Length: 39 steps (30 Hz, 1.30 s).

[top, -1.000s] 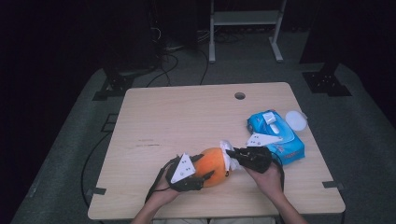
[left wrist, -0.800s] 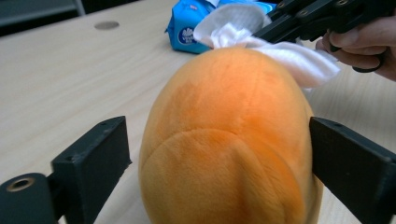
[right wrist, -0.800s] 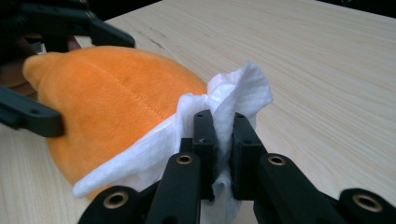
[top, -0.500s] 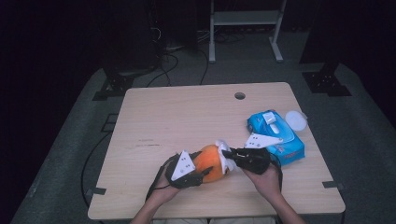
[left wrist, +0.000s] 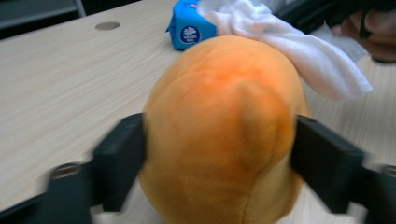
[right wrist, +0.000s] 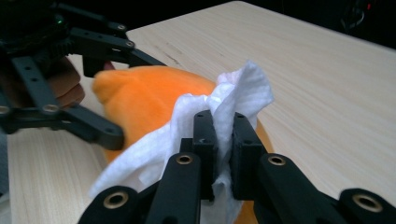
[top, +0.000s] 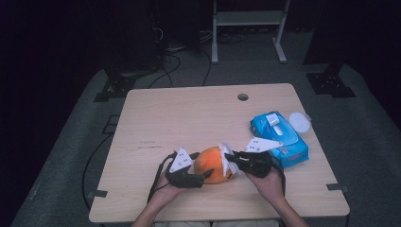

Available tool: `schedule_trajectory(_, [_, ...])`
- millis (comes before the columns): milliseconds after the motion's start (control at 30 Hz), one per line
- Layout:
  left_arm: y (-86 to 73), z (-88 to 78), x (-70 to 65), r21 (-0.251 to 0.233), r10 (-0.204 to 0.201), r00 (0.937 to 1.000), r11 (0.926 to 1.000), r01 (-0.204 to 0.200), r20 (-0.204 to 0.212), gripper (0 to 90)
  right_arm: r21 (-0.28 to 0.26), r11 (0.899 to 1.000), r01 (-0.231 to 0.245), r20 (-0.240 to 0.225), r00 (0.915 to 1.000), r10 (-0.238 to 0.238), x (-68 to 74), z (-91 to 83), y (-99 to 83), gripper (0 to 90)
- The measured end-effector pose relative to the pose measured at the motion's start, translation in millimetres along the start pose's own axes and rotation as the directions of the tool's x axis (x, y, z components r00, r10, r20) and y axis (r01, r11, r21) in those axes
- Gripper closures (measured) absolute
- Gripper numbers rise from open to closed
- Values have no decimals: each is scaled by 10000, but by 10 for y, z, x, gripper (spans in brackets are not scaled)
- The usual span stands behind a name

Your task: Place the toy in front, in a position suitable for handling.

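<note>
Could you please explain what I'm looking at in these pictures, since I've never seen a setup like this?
A person sits at a wooden table, holding a hand-operated two-jaw gripper in each hand. One picture comes from a camera above; the other two come from cameras riding on the grippers. The left gripper has an orange plush toy between its jaws, which have just been opening. The right gripper is shut on a white wipe, held against the toy. A blue wipes pack and a white lid lie at the right.
</note>
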<state>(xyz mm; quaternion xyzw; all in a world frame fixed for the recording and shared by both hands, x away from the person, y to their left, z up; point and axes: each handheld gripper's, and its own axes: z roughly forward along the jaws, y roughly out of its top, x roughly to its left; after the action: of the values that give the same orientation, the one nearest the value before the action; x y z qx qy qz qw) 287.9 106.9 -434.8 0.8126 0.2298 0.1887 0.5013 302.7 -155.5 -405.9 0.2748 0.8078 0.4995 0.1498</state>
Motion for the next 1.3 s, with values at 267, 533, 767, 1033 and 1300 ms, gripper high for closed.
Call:
schedule_trajectory(267, [16, -11, -86, -238, 1075, 9941, 9940, -1071, 136, 403, -221, 9974, 690, -296, 9971, -697, 150, -27, 110, 822])
schedule_trajectory(533, [-11, 57, 41, -205, -1142, 9926, 9931, 1151, 399, 216, -59, 9996, 259, -53, 9996, -260, 40, -25, 62, 823])
schedule_trajectory(767, [69, 47, -222, -176, 1445, 9895, 9893, -1445, -15, 327, -220, 9944, 1038, -616, 9926, -1050, 348, 19, 171, 822])
schedule_trajectory(1033, [44, 42, -253, -189, 2045, 9789, 9787, -2043, 50, 338, -153, 9933, 1142, -445, 9924, -1148, 308, -5, 192, 823])
schedule_trajectory(1300, [43, 41, -161, -232, 976, 9950, 9950, -971, 219, 170, 58, 9998, 215, 108, 9997, -215, 19, -57, 51, 823])
